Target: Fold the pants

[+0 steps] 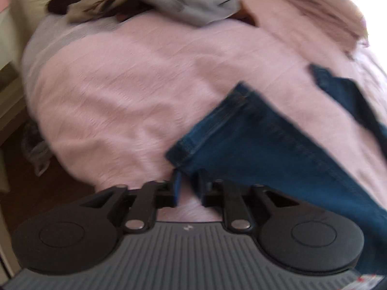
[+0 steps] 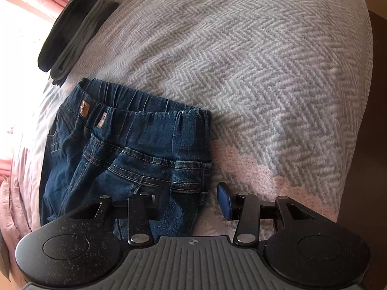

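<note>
While the left gripper (image 1: 187, 188) is pinching the jeans (image 2: 135, 149) at the hem, their length is running away rightward. The right gripper (image 2: 193, 199) is straddling the hip edge below the waistband, jaws apart.

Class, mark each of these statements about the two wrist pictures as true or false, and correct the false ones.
1. The dark blue denim pants lie on a bed cover. True.
2. The pants have a buttoned waistband. False: it is gathered elastic.
3. The right tongs stand open, with one finger over the denim. True.
4. A folded black and grey cloth stack lies on top of the pants. False: it lies apart, beyond the waistband.
5. The pant-leg hem lies by the left tongs. True.
</note>
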`<action>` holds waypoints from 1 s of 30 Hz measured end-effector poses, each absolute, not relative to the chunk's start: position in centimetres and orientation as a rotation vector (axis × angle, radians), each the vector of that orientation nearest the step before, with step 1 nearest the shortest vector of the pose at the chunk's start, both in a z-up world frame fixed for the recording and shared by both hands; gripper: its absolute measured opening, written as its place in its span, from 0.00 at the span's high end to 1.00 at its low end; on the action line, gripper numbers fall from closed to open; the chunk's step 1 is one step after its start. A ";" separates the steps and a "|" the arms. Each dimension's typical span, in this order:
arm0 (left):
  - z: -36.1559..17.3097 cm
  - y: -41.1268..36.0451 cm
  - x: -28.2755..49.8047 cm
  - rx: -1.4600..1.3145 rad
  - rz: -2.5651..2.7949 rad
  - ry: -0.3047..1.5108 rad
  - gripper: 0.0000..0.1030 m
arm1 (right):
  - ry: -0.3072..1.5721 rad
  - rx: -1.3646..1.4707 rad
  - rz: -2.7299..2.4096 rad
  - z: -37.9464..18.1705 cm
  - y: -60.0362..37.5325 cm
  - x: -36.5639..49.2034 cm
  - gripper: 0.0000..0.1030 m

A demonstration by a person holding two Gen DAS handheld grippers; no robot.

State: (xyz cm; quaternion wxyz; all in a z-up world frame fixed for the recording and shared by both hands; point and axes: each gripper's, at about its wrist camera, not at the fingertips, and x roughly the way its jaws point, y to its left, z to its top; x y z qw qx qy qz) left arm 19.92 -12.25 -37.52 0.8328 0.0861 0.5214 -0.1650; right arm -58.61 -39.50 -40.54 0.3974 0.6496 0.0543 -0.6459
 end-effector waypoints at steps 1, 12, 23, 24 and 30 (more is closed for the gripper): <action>-37.1 -12.2 20.0 0.185 -0.334 1.100 0.72 | 0.151 1.649 -1.638 -40.4 -39.7 -58.5 0.60; -30.5 -19.4 25.7 0.307 -0.454 1.012 0.69 | 0.171 1.650 -1.725 -39.6 -41.8 -59.1 0.60; -36.1 -43.9 30.4 0.261 -0.811 1.181 0.50 | 0.228 1.634 -1.804 -39.8 -42.9 -57.8 0.58; -37.3 -44.6 31.0 0.256 -0.816 1.226 0.50 | 0.222 1.640 -1.812 -39.9 -42.7 -57.7 0.58; -40.7 -44.7 32.1 0.155 -0.877 1.378 0.93 | 0.234 1.632 -1.889 -39.4 -42.4 -57.1 0.58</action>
